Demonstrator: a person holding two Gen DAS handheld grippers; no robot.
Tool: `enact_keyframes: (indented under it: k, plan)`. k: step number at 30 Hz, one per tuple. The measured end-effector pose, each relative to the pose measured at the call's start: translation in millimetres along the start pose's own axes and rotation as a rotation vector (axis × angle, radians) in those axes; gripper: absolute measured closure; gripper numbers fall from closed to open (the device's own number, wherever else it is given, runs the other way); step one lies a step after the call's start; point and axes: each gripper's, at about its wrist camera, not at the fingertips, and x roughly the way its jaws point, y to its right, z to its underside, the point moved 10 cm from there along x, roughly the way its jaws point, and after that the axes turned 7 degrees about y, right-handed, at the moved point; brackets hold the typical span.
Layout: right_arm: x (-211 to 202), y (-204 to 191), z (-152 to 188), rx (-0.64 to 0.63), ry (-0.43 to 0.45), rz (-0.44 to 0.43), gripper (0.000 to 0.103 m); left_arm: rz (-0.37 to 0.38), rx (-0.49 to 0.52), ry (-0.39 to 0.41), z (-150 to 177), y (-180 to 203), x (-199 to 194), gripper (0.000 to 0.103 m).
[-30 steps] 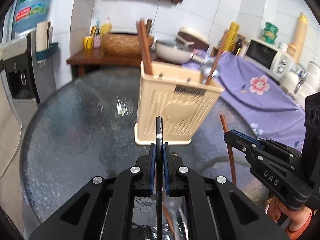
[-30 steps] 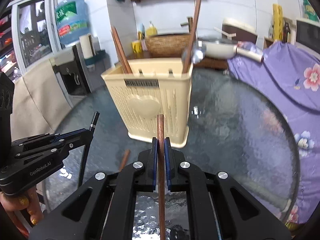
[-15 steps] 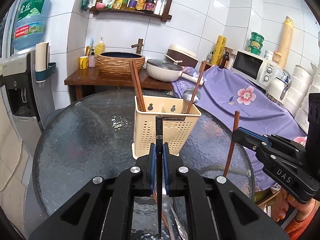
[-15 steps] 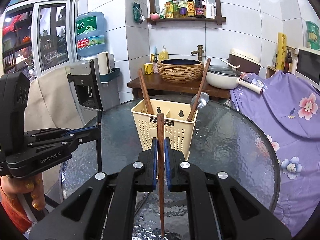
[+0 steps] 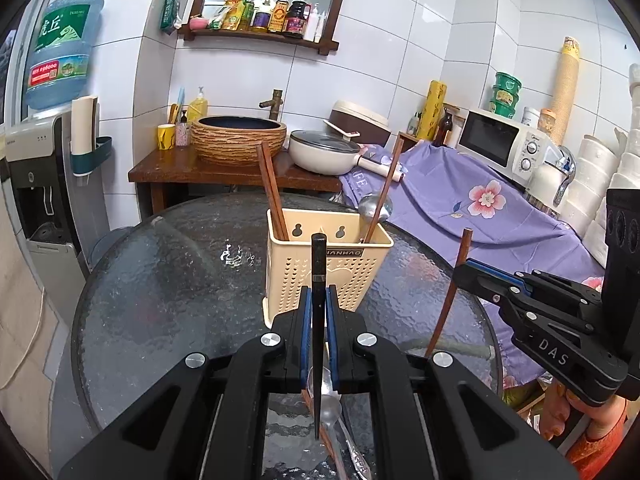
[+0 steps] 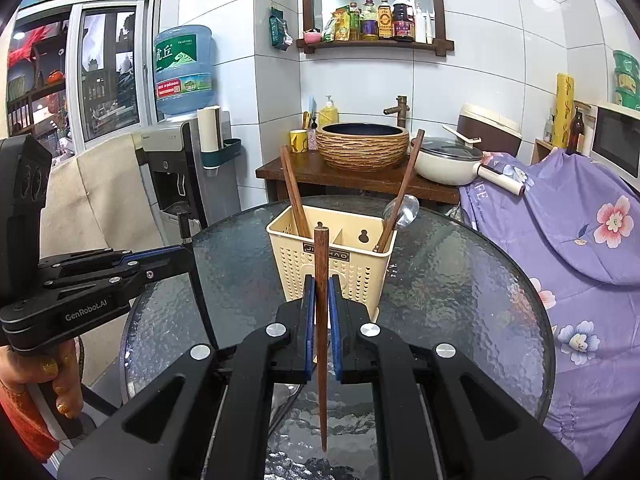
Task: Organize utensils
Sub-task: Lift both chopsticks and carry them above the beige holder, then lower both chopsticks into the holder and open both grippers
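Tongs first: the left gripper [image 5: 319, 300] is clamped on a black chopstick [image 5: 318, 264], held upright, tip hanging well above the glass table [image 5: 160, 280]. The right gripper [image 6: 321, 296] is closed the same way on a brown chopstick [image 6: 321, 264], also held vertical. Straight ahead of both stands the beige utensil holder [image 5: 320, 276], open mouth up, with brown chopsticks [image 5: 272, 196] leaning in its left compartment and a spoon [image 5: 375, 207] with one more stick in the right. A second spoon [image 5: 332, 404] is seen lying on the glass below the left gripper. Both held sticks are already aligned with the holder's opening, so only a carry forward and a drop is judged to be needed. Neither gripper can be called clearly nearer; the holder is centred in both views
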Motion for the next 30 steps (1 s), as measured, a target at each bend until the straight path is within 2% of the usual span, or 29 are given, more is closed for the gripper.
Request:
enact_keyframes:
  k: [11, 19, 22, 27, 30]
  plan:
    - [2, 0, -11, 0.01, -0.003, -0.015, 0.095, 0.002, 0.029, 0.012, -12, 8, 2, 0.096]
    - [4, 2, -44, 0.016, 0.01, -0.041, 0.095, 0.039, 0.033, 0.01, -38, 18, 5, 0.096]
    - [3, 2, -68, 0.012, 0.027, -0.044, 0.096, 0.039, 0.03, 0.034, -63, 17, 3, 0.096]
    - [-7, 7, -128, 0.023, 0.089, -0.048, 0.095, 0.044, 0.01, 0.095, -121, 20, -5, 0.096]
    - [-10, 11, -164, 0.029, 0.124, -0.036, 0.095, 0.021, 0.005, 0.131, -154, 18, -5, 0.096]
